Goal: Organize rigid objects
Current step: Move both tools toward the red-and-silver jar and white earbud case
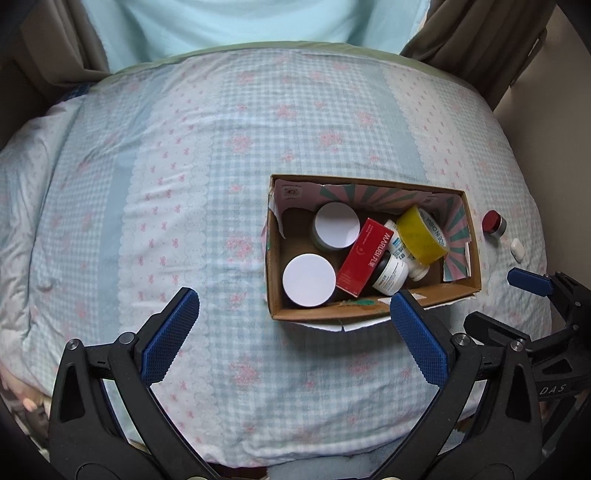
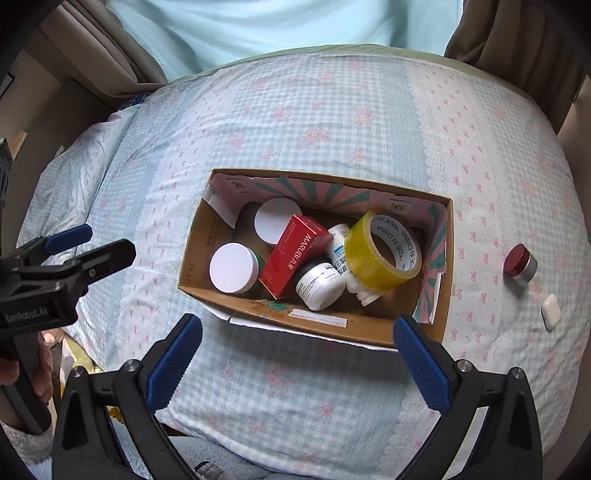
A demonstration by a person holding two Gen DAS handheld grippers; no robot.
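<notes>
An open cardboard box (image 1: 369, 312) (image 2: 207, 254) lies on the bed. Inside it are two white-lidded jars (image 1: 308, 280) (image 2: 233, 267), a red MARUBI carton (image 1: 364, 258) (image 2: 295, 254), a yellow tape roll (image 1: 421, 236) (image 2: 380, 254) and white bottles (image 2: 319, 282). To the right of the box, on the quilt, sit a small red-lidded jar (image 1: 494, 222) (image 2: 520, 264) and a white earbud case (image 1: 515, 246) (image 2: 551, 310). My left gripper (image 1: 293, 306) (image 2: 99, 242) hangs open above the box's near left side. My right gripper (image 2: 297, 325) (image 1: 498, 299) is wide open over the box's near edge, holding nothing.
The bed is covered by a blue-checked quilt (image 1: 221, 184) with pink flowers. A pale blue blanket (image 1: 240, 26) lies at its far end, with brown curtains (image 1: 480, 48) on both sides. A person's hand (image 2: 40, 369) grips the left tool's handle.
</notes>
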